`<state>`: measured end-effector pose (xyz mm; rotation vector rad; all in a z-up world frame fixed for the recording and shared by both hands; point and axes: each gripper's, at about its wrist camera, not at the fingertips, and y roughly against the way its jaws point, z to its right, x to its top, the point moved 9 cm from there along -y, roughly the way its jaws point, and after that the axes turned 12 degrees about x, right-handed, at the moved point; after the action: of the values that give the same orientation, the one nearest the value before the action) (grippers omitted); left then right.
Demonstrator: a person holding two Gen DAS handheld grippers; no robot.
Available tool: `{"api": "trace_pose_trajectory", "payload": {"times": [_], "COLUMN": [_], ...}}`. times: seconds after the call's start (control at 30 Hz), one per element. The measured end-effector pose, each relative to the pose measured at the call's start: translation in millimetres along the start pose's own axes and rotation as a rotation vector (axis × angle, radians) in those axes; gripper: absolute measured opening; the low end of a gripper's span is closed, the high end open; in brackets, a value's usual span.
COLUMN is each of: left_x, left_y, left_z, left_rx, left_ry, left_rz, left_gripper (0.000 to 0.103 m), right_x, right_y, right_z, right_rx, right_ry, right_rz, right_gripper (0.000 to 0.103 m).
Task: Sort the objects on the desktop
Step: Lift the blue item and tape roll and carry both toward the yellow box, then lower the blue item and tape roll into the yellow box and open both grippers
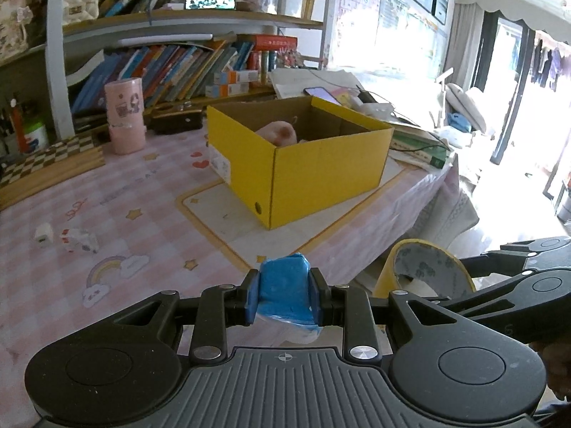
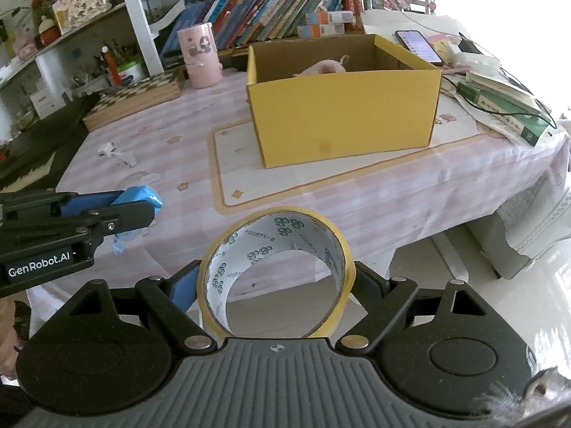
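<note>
Indoors: pink checked tablecloth (image 1: pixel 117 192), bookshelf (image 1: pixel 171 67) behind, yellow box (image 2: pixel 342 107).

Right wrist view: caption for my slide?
Right gripper holds a yellow tape roll short of the yellow box on the table.

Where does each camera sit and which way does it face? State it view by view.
Left wrist: on the left tongs, which grip a blue packet; it faces the yellow box; right tongs at the right edge.
Right wrist: on the right tongs, holding a tape roll; same box ahead; left tongs at the left edge.
Shared: box, pink tablecloth, bookshelf.
</note>
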<state>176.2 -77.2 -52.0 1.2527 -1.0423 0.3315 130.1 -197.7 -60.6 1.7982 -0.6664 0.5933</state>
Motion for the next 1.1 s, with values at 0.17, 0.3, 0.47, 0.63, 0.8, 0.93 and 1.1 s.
{"api": "trace_pose_trajectory", "payload": {"times": [0.17,0.3,0.47,0.63,0.8,0.93,1.1], "left_x": [10,20,36,56,82,103,127], "left_y": [-14,-24,-37,-49,-58,-67,-79], "left_z": [15,31,50,64,73,77,77], "left_rx": [-0.009,-0.015,-0.023,-0.015,0.002,0.017,0.049], "left_ry": [-0.009,-0.029,-0.041,-0.04,-0.015,0.002,0.012], "left_rz": [-0.007,-0.001,0.017,0.047,0.085,0.111,0.144], "left_gripper": [0.027,0.027,0.027,0.027,0.027,0.027,0.027], "right_x": [10,19,33,54,83,111,147], "right_y": [-1,-2,-3,-3,-2,1,2], "right_z": [21,40,64,88,110,125,139], "right_rx": [-0.003,-0.005,-0.002,0.003,0.017,0.026,0.037], "right_ry": [-0.006,-0.015,-0.014,-0.006,0.007,0.03,0.072], "right_rz": [-0.007,-0.006,0.003,0.032,0.074,0.114,0.158], "right_gripper": [0.085,0.085,0.085,0.085,0.085,0.085,0.085]}}
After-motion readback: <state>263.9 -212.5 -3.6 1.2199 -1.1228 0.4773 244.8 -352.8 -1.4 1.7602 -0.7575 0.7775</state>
